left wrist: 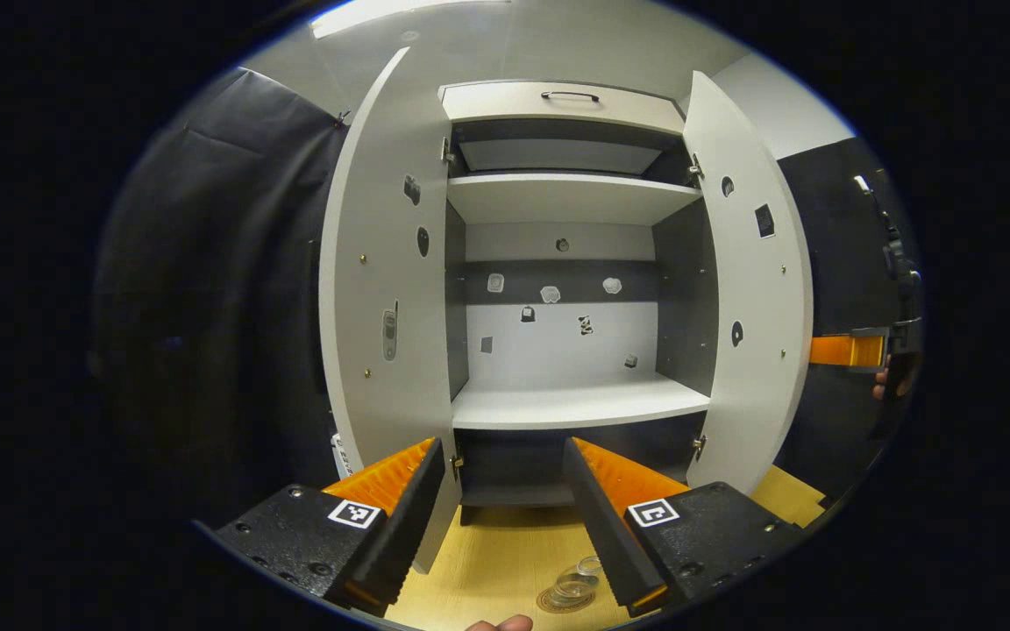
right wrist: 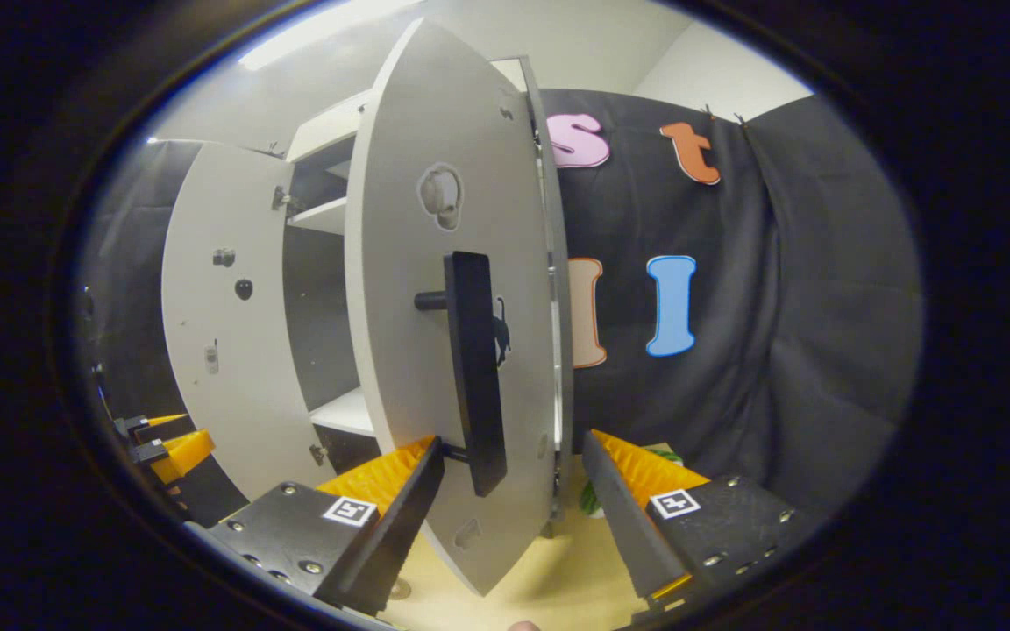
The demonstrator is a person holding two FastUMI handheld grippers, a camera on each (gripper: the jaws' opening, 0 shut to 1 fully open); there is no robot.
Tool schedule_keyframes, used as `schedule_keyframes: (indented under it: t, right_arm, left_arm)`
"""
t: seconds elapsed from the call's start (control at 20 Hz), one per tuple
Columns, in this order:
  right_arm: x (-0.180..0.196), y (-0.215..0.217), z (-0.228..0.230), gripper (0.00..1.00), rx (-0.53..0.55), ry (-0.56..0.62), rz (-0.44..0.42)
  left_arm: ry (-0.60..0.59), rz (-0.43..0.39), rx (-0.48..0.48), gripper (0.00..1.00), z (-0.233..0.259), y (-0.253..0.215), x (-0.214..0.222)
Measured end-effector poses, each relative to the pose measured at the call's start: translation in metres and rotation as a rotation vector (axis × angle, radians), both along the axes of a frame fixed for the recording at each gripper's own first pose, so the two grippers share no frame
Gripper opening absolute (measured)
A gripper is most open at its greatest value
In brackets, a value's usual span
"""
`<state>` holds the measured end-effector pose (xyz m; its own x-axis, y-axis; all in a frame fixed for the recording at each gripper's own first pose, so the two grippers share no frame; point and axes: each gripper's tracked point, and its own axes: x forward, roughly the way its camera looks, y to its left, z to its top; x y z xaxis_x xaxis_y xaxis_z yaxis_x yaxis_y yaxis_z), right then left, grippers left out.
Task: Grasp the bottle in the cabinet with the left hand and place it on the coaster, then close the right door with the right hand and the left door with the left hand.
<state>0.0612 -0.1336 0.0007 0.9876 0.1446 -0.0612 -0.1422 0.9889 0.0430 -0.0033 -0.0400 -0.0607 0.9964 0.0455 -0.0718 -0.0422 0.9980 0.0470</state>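
Note:
The white cabinet (left wrist: pixel 575 403) stands with both doors swung out and its shelves bare. Low in the left gripper view, a clear bottle (left wrist: pixel 579 578) rests on a round coaster (left wrist: pixel 558 602) on the wooden table. My left gripper (left wrist: pixel 501 447) is open above it, facing the cabinet, with nothing between its fingers. The right door (right wrist: pixel 417 350) shows its outer face with a black bar handle (right wrist: pixel 474 368). My right gripper (right wrist: pixel 512 438) is open, and the handle's lower end and the door's edge sit between its fingers. The left door (left wrist: pixel 382 298) hangs wide.
The wooden tabletop (left wrist: pixel 505 552) runs under the cabinet. A closed drawer with a black handle (left wrist: pixel 569 95) tops the cabinet. Small stickers dot the back panel. Something green (right wrist: pixel 593 495) lies by the right finger. Black cloth walls flank both sides.

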Motion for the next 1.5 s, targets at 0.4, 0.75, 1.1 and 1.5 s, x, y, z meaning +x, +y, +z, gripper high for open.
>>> schedule_keyframes:
  t: [0.4,0.75,1.1,1.5]
  right_arm:
    - [0.039,0.069,-0.001,0.98,-0.017,-0.023,0.064]
    - [0.089,0.119,0.001,1.00,-0.042,-0.069,0.071]
    - [0.119,0.140,0.003,1.00,-0.075,-0.091,0.055]
    - [0.155,0.156,0.003,0.97,-0.071,-0.102,-0.006]
  left_arm:
    - [0.007,0.024,-0.029,0.87,0.003,0.020,-0.001]
    - [-0.004,0.067,-0.057,0.87,0.008,0.056,-0.008]
    - [0.001,0.107,-0.092,0.88,0.008,0.092,-0.007]
    - [-0.006,0.110,-0.112,0.86,0.028,0.137,-0.003]
